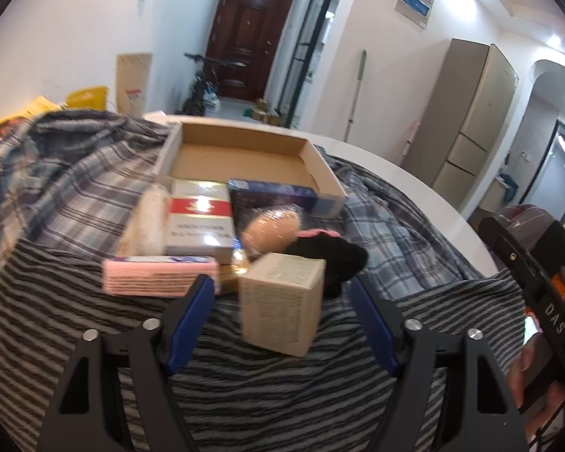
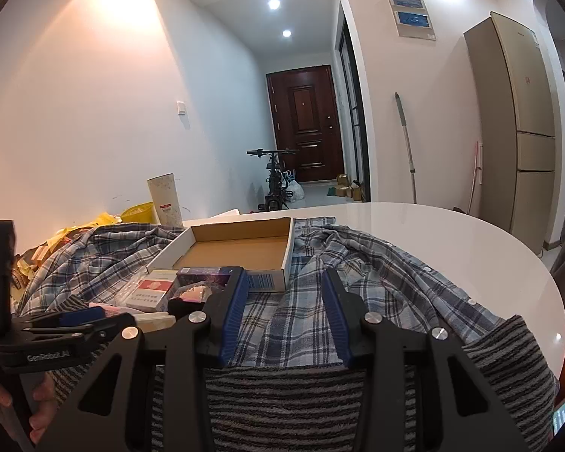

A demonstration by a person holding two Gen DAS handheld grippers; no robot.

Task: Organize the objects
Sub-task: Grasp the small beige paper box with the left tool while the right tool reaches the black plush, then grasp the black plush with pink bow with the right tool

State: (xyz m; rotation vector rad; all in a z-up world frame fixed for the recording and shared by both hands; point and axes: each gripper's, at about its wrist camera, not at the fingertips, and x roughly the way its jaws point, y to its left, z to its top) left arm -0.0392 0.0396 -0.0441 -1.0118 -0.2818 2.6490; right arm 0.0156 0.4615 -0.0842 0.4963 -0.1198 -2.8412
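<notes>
Hovering spread wide, left gripper (image 1: 282,293) flanks beige box (image 1: 282,301); right gripper (image 2: 284,297) gapes empty.

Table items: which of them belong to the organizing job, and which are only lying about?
Job: tray, beige box, pink pack, red-white carton, purple box, sponge, left claw.

Lying about: plaid shirt, striped towel, yellow bags.

Warm ceiling spotlights (image 2: 274,3) glare overhead; fisheye edges bend and darken, left view motion-blurred.
</notes>
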